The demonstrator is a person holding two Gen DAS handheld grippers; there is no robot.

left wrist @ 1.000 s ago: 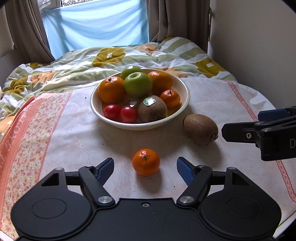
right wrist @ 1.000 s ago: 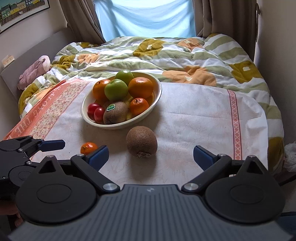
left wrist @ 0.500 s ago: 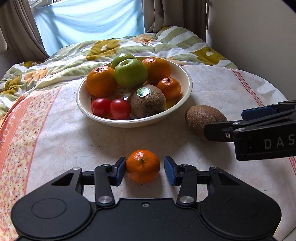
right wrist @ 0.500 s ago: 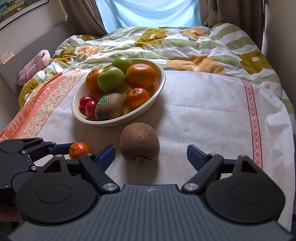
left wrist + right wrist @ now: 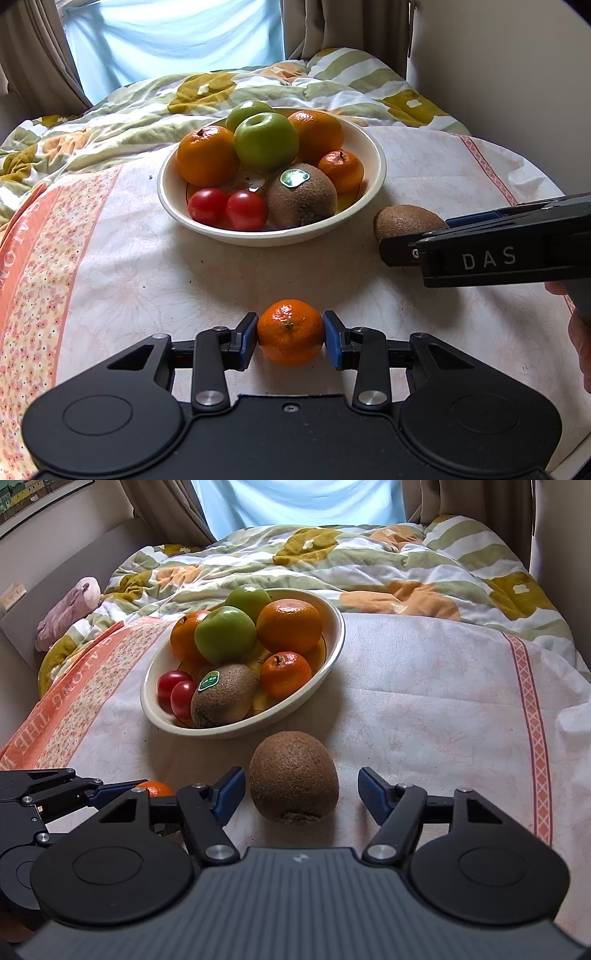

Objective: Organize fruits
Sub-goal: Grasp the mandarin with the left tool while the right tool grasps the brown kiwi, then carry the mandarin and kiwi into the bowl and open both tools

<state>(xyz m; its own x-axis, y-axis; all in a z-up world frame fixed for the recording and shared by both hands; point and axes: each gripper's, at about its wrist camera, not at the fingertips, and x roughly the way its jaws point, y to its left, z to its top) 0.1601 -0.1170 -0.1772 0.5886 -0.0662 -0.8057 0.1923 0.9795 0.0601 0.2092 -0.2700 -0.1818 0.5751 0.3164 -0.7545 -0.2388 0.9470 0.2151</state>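
A small orange mandarin lies on the tablecloth in front of the cream bowl. My left gripper is shut on the mandarin, a blue pad pressed to each side. To the right of the bowl lies a loose brown kiwi. My right gripper straddles this kiwi and its jaws are closing, with a gap still showing between each pad and the fruit. The bowl holds oranges, two green apples, two red tomatoes, a stickered kiwi and a small mandarin.
The table wears a white cloth with orange floral and patterned borders. Behind it spreads a rumpled flowered duvet under a curtained window. A pink soft toy lies at the far left. A wall stands close on the right.
My left gripper moved up to the mandarin and shut on it. My right gripper came forward and down around the loose kiwi, its jaws narrowing.
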